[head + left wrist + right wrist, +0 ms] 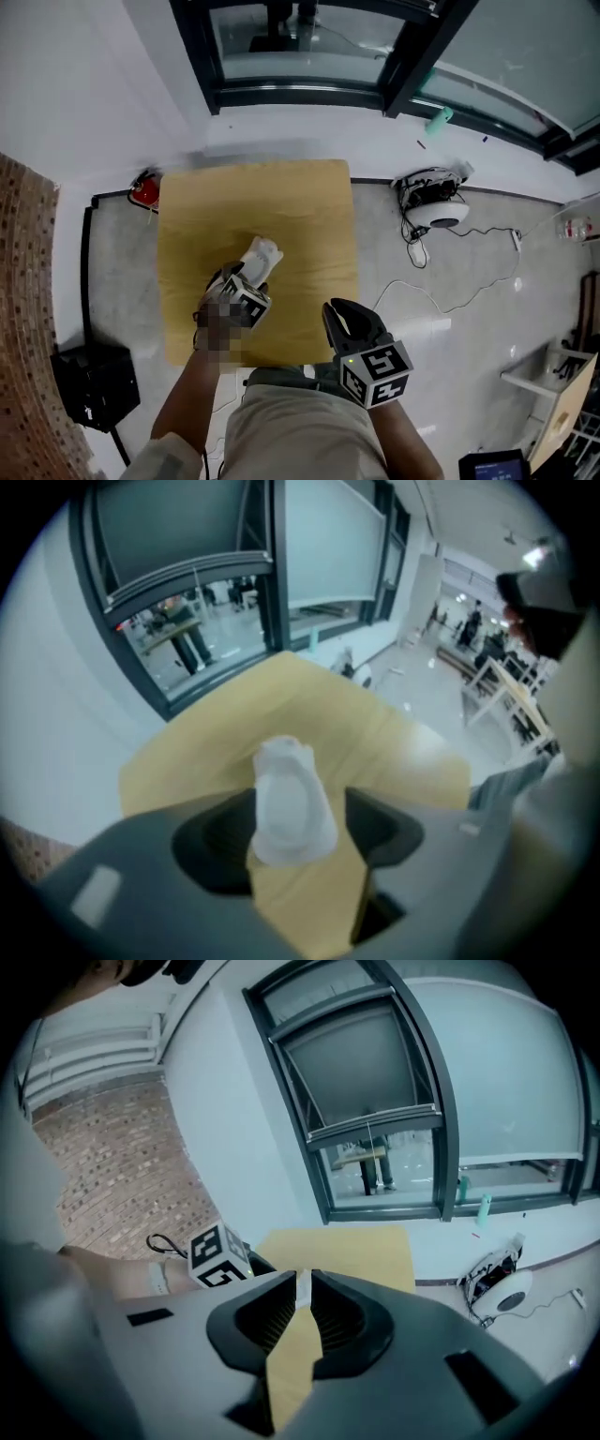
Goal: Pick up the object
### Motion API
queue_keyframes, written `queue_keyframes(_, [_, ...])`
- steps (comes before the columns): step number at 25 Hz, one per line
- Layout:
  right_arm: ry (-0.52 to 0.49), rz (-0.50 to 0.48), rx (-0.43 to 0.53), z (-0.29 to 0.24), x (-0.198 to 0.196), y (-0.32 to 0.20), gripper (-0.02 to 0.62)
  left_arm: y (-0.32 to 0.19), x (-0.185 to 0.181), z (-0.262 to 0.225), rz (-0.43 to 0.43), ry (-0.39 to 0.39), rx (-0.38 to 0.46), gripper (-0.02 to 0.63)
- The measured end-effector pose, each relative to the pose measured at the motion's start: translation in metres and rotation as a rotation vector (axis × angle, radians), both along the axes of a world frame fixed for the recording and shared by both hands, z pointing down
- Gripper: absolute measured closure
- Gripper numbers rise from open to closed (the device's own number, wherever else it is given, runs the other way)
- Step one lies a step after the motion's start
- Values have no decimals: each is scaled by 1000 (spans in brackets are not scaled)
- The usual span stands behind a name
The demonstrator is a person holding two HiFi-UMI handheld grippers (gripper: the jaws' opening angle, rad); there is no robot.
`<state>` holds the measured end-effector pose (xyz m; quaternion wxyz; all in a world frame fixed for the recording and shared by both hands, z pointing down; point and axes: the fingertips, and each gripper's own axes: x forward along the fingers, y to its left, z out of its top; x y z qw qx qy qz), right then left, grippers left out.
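Note:
A small white object (263, 253) lies on the tan table (281, 192), near its middle. My left gripper (246, 277) points steeply down right over it. In the left gripper view the white object (289, 799) sits between the two dark pads (220, 832), which stand apart on either side of it; the left gripper (298, 816) is open. My right gripper (349, 324) hangs at the table's front edge, right of the object and off it. Its jaws in the right gripper view (302, 1284) show only a thin slit, with nothing held.
A red item (143, 190) lies on the floor at the table's left back corner. A white device with tangled cables (438, 208) sits on the floor to the right. A black box (94, 380) stands by the brick wall at the left. Dark window frames run along the back.

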<state>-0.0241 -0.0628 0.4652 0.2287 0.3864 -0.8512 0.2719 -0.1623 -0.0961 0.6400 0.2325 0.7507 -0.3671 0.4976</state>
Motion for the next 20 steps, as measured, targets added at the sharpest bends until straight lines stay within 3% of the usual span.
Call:
queue_keyframes(2, [5,25,-33,12,-4,-12,565,-12,1,29,39,-35,-77,318])
queue_keyframes(4, [10,50,-61,22,-5,-22,565,-21,8,51,80,-53,-136,260])
queue_keyframes(8, [19,67,-119,45,-19,-30,565,-38,12,64,207,-181,-112,236])
queue_keyframes(11, [21,56,-143,57,-33,-39,565,-50,6,75,323,-335,-83,231])
queue_keyframes(13, [20,45,-149,60,-39,-42,565,-56,-2,83,372,-427,-59,181])
queue_keyframes(16, [29,36,-154,65,-42,-43,565,-65,-9,89,364,-433,-7,136])
queue_keyframes(17, [30,38,-159,67,-42,-42,565,-66,-10,91,365,-416,-10,161])
queue_keyframes(20, [31,44,-172,72,-42,-44,565,-71,-8,92,408,-391,-42,130])
